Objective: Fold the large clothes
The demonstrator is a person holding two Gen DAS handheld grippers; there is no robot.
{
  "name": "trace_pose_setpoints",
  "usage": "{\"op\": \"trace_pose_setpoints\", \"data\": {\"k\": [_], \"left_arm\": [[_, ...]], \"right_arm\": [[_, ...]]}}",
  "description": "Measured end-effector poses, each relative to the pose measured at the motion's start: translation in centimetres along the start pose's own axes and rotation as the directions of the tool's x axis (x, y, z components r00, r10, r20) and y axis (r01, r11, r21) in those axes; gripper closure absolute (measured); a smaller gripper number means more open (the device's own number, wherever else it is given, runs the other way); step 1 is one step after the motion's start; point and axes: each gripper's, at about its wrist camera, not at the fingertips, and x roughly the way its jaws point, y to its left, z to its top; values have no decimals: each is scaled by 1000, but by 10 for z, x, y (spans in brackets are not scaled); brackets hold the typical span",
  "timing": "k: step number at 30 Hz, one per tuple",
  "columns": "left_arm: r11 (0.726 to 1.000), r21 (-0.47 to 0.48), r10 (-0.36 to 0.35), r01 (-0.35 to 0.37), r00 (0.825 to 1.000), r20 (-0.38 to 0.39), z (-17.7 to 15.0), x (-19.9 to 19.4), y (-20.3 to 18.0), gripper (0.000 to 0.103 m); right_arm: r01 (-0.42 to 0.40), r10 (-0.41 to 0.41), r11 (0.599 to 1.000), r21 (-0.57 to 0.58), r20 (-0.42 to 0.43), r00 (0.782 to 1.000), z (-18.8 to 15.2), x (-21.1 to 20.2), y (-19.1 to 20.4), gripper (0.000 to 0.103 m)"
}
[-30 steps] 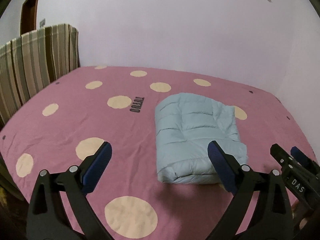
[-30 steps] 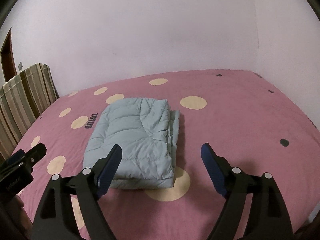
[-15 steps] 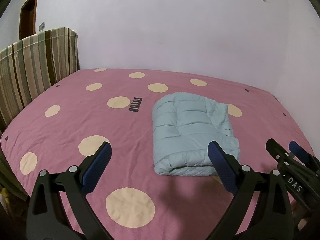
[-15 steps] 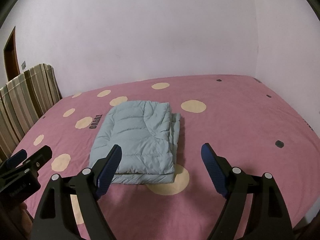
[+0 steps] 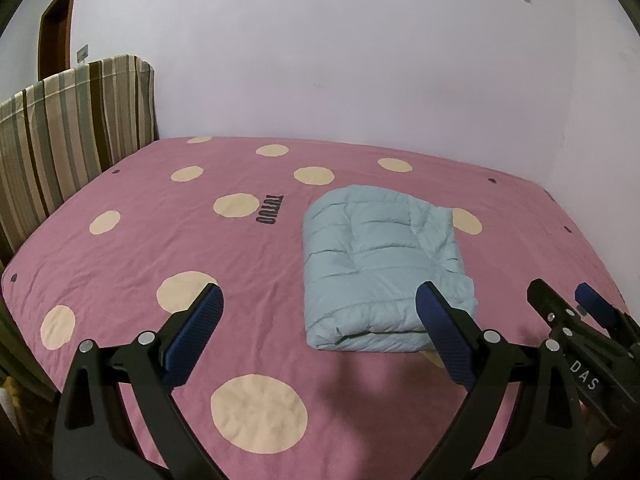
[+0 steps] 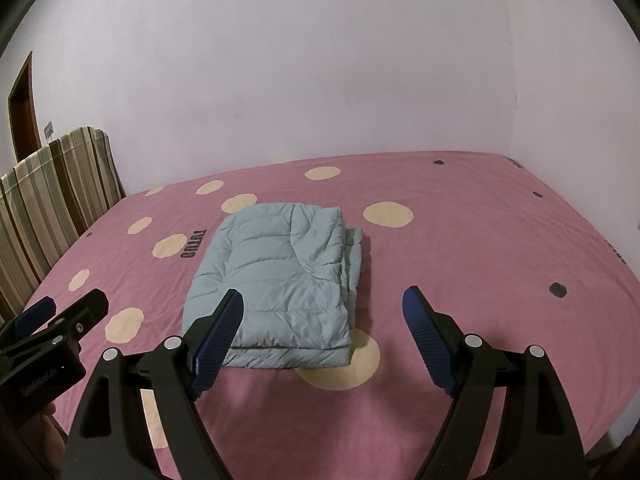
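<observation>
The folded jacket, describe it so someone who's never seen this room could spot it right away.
Start at the big bed with the pink sheet dotted with cream circles. The jacket lies near the sheet's middle, just right of the dark lettering printed on it. It is the only pale blue, puffy quilted bundle there, folded into a thick rectangle.

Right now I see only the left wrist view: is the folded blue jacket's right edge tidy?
Observer: Not quite. In the right wrist view, a lower layer of the jacket sticks out past the top fold along that edge.
Operator: And the right claw?
Observer: The right claw is open and holds nothing.
Operator: What lies under the jacket's near right corner?
Observer: A large cream dot on the pink sheet.
</observation>
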Motion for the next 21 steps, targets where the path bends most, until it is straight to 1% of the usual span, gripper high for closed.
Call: {"op": "trace_pose_setpoints", "data": {"k": [13,21], "left_arm": [[999,-9,-52,52,998,-32,-3,9,-2,6],[999,-9,-54,54,998,-38,-4,11,-3,6]], "right_arm": [[17,-17,1000,-2,-6,1000,-1,1,1,22],[20,-20,1000,-1,-13,1000,0,1,1,22]]}}
